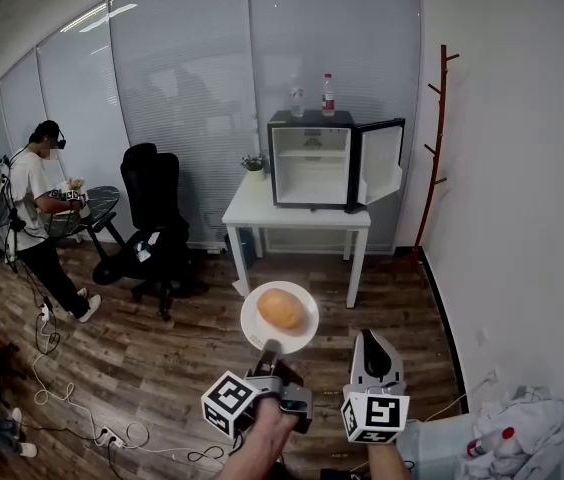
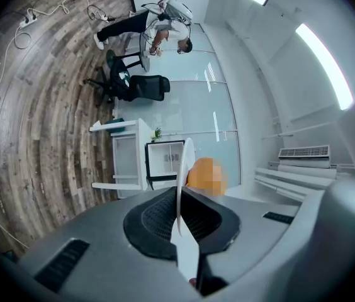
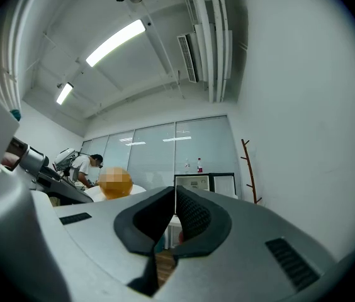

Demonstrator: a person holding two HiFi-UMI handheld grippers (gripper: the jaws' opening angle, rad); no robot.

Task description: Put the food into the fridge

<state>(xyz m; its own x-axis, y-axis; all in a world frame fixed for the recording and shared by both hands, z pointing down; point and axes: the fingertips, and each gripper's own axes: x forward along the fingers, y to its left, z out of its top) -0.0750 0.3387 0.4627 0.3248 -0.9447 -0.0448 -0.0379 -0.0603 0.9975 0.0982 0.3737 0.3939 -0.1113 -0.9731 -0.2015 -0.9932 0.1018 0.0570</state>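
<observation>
A round orange-brown piece of food [image 1: 281, 309] lies on a white plate [image 1: 302, 337]. My left gripper [image 1: 269, 349] is shut on the plate's near rim and holds it level above the floor. In the left gripper view the plate [image 2: 182, 168] runs edge-on between the pads, with the food [image 2: 206, 174] beyond. My right gripper [image 1: 369, 336] hangs just right of the plate, shut and empty; its pads [image 3: 190, 212] meet. The small black fridge [image 1: 312, 158] stands ahead on a white table [image 1: 262, 211], its door [image 1: 381, 160] swung open to the right.
Two bottles [image 1: 327, 95] stand on the fridge and a small plant [image 1: 254, 165] beside it. A black office chair [image 1: 153, 218] and a person [image 1: 42, 218] are at the left. A wooden coat stand [image 1: 435, 148] is by the right wall. Cables [image 1: 72, 398] lie on the floor.
</observation>
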